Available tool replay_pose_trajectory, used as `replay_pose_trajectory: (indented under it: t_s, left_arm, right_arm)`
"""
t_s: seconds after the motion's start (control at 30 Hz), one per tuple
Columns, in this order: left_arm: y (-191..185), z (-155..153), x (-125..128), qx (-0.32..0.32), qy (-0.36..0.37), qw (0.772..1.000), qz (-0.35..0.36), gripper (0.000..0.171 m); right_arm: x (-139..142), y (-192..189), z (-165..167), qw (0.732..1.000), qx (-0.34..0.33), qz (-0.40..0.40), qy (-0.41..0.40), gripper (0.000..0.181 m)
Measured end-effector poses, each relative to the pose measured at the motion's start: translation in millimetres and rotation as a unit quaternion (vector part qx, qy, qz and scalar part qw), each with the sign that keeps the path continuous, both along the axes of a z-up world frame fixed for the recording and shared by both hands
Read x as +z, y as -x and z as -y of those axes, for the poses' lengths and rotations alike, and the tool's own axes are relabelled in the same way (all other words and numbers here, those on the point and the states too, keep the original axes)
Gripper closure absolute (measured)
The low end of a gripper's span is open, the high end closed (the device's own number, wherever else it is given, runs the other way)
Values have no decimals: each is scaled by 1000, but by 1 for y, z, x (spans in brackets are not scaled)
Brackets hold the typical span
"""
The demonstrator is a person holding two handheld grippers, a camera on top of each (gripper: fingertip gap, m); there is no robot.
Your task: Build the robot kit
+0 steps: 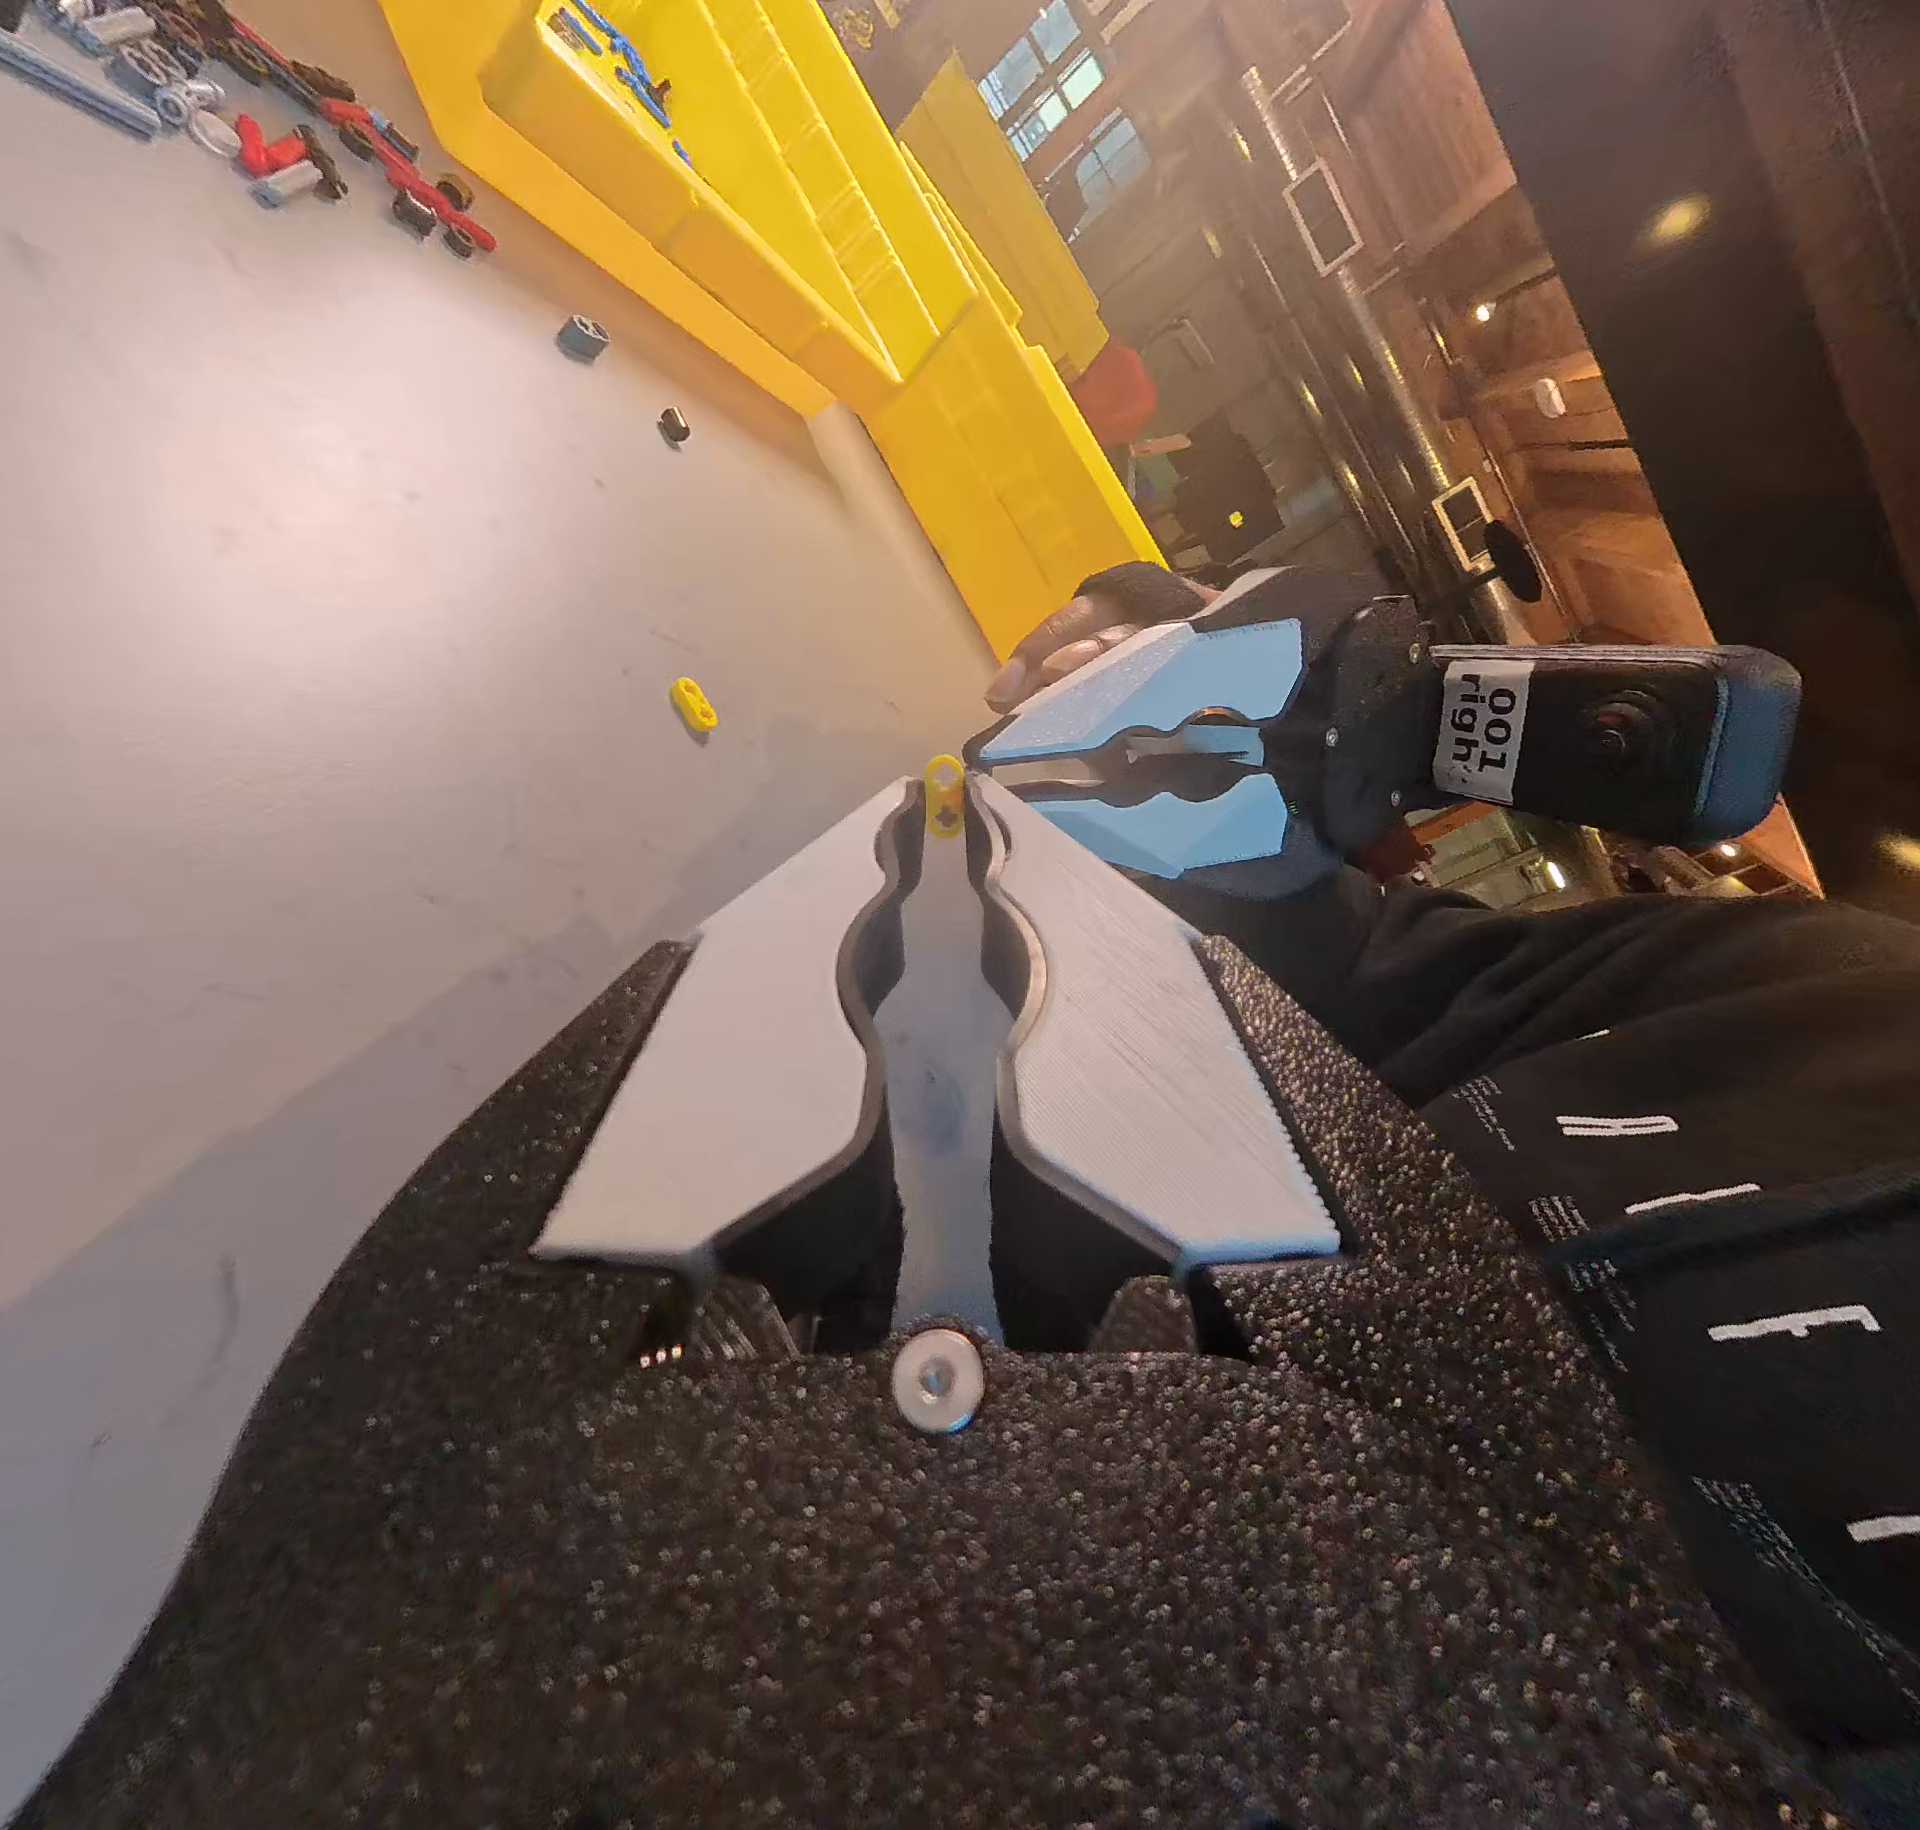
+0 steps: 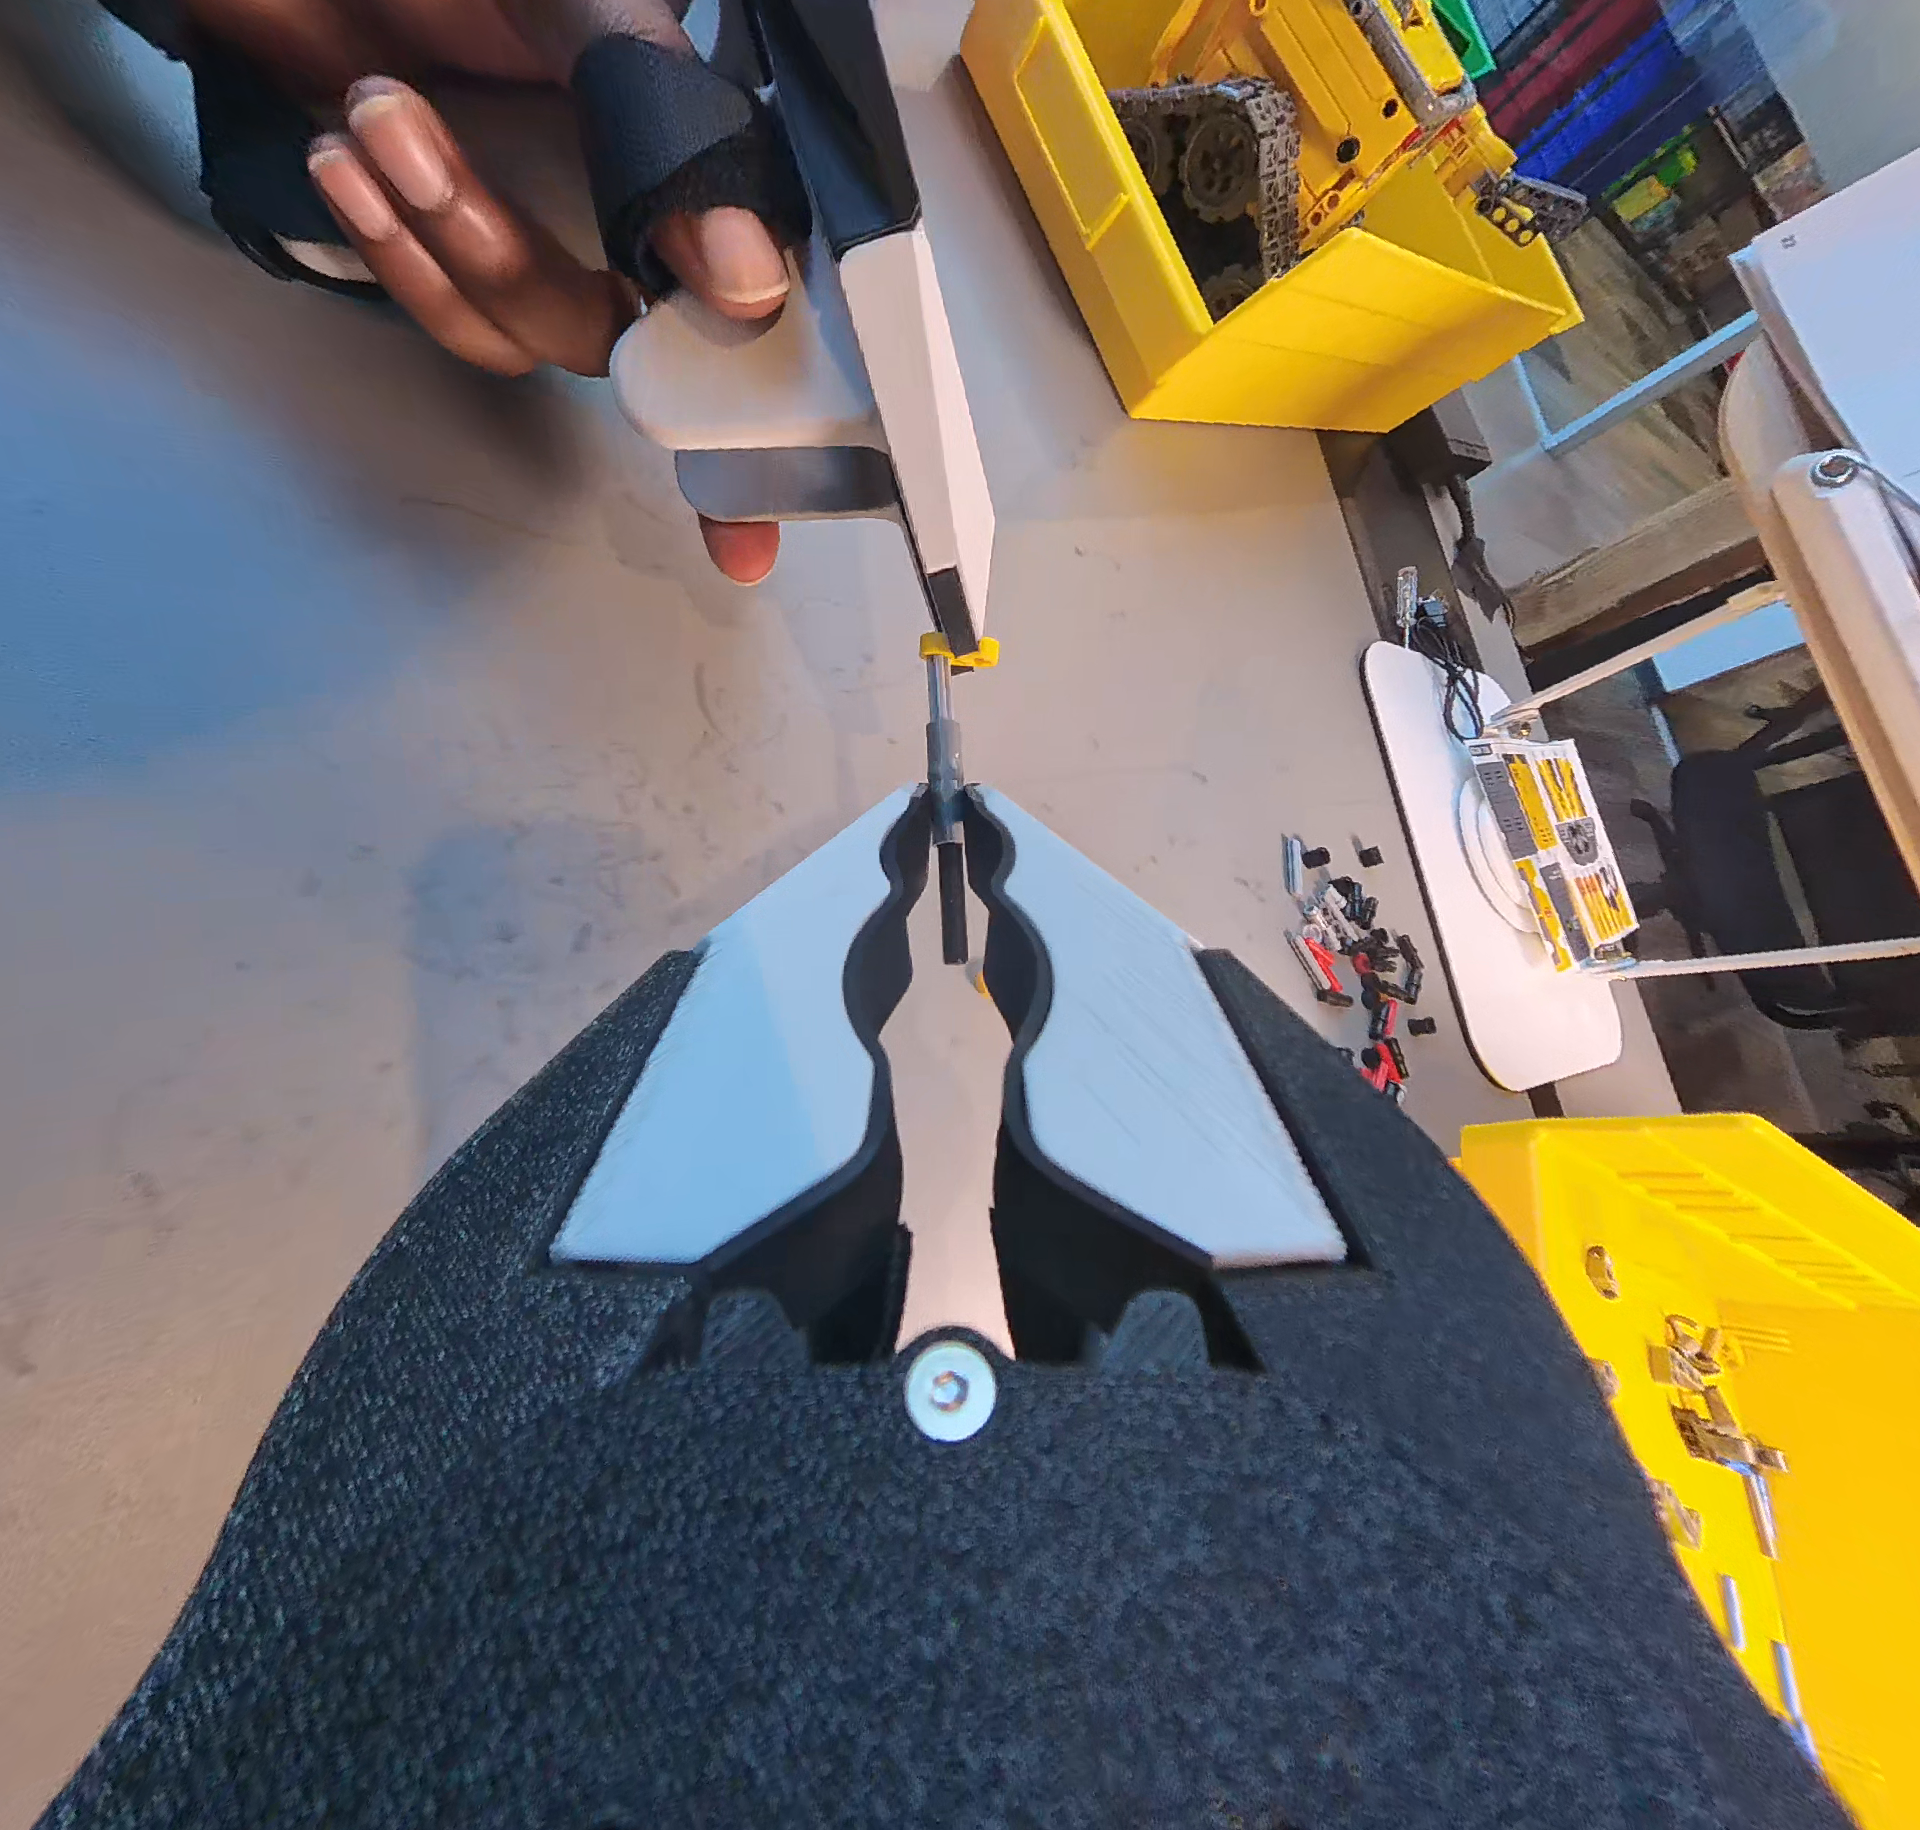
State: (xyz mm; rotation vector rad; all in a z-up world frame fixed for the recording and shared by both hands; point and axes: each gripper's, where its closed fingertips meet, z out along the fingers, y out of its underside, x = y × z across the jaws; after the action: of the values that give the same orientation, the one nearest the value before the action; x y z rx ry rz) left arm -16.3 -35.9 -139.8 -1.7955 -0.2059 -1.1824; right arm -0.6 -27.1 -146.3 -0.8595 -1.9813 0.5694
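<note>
Left wrist view: left gripper (image 1: 943, 793) pinching a small yellow two-hole link (image 1: 944, 781) at its tips above the pale table (image 1: 312, 585); right gripper (image 1: 977, 757) tip touching it. Spare yellow link (image 1: 694, 704) mid-table; loose parts (image 1: 260, 107) at the far edge beside yellow bins (image 1: 790, 253).

Right wrist view: right gripper (image 2: 943, 798) clamped on a grey-black axle (image 2: 948, 814), whose far end meets the yellow link (image 2: 958, 650). Yellow bin (image 2: 1340, 346) with a model at the table's far edge.

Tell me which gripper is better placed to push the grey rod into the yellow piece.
Right, probably. The right gripper is shut on the grey rod, whose tip meets the yellow piece; the left gripper just pinches that piece.
</note>
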Motion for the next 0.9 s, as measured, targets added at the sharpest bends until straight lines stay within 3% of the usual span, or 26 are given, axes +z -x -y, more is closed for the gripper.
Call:
replay_pose_trajectory:
  t_s: [0.47, 0.9]
  left_arm:
    - [10, -4, 29, 37, -46, 990, 129, 165]
    - [16, -10, 54, 90, -111, 980, 141, 166]
  right_arm:
    - [25, 8, 2, 987, -27, -82, 135, 177]
    - [46, 14, -4, 971, -75, -144, 177, 176]
